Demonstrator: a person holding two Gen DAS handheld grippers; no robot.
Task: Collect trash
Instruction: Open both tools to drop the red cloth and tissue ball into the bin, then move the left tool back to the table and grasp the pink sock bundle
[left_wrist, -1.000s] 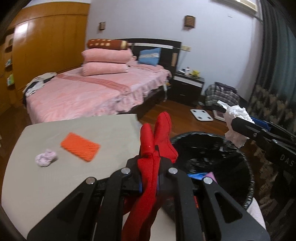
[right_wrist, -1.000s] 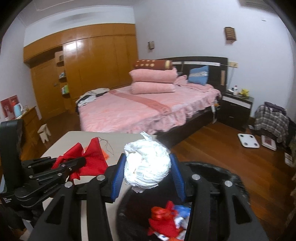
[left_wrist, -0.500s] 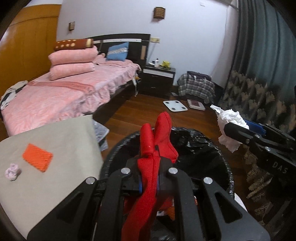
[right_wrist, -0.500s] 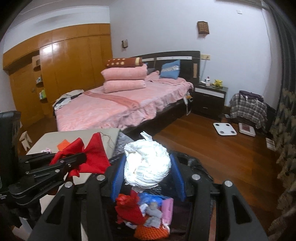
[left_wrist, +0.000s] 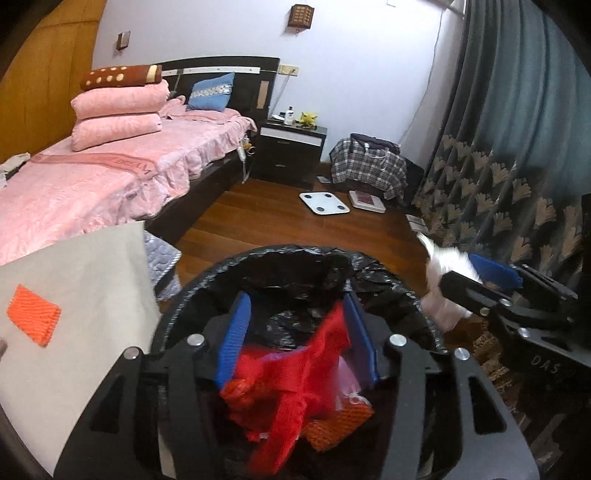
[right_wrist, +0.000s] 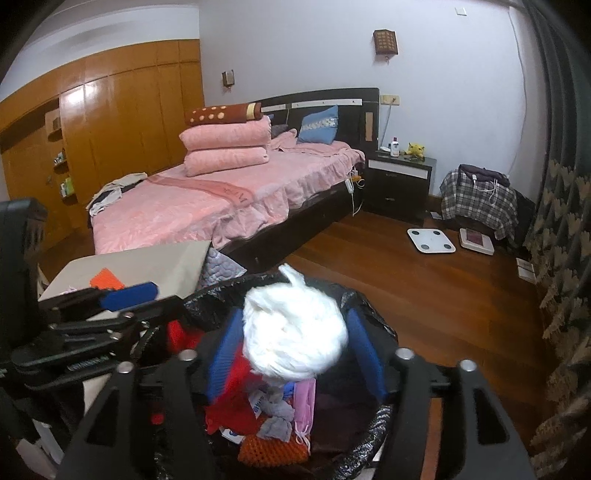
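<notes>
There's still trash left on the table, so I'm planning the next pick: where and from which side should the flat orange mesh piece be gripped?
The orange mesh piece lies flat on the grey table, so there is probably nothing to pinch from the side. Likely best: come from above, jaws straddling its narrow width near the middle, and pinch the soft netting up into a fold. Its corner nearest the table edge is an alternative.
</notes>
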